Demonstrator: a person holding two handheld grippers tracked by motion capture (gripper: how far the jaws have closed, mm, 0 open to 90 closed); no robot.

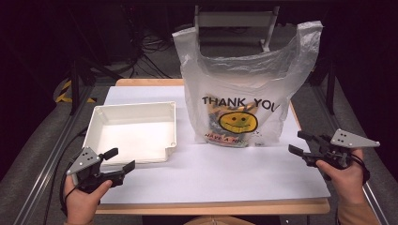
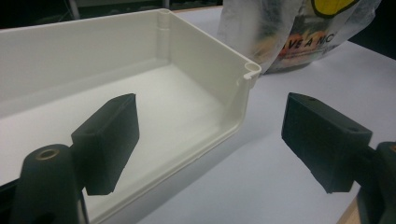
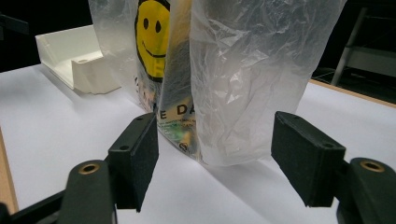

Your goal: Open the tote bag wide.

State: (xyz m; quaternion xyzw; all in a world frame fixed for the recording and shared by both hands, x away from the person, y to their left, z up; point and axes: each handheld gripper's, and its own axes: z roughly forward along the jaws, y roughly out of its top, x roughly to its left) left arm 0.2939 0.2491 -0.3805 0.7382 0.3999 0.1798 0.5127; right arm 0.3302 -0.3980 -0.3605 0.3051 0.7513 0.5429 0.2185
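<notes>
A white plastic bag (image 1: 244,89) printed with "THANK YOU" and a yellow smiley stands upright on the white table sheet, with something colourful inside it. Left of it sits a white tray (image 1: 101,136) with nothing in it. My left gripper (image 1: 119,160) hovers open at the tray's near right corner, nothing between its jaws. In the left gripper view the tray (image 2: 205,60) lies just ahead of the jaws. My right gripper (image 1: 300,143) stands open just right of the bag. The bag (image 3: 243,79) rises close in front of the right gripper (image 3: 215,158).
The white sheet (image 1: 225,173) covers a wooden table (image 1: 211,206). A metal frame (image 1: 234,21) stands behind the bag, and cables lie on the dark floor beyond. Open sheet lies between the two grippers at the front.
</notes>
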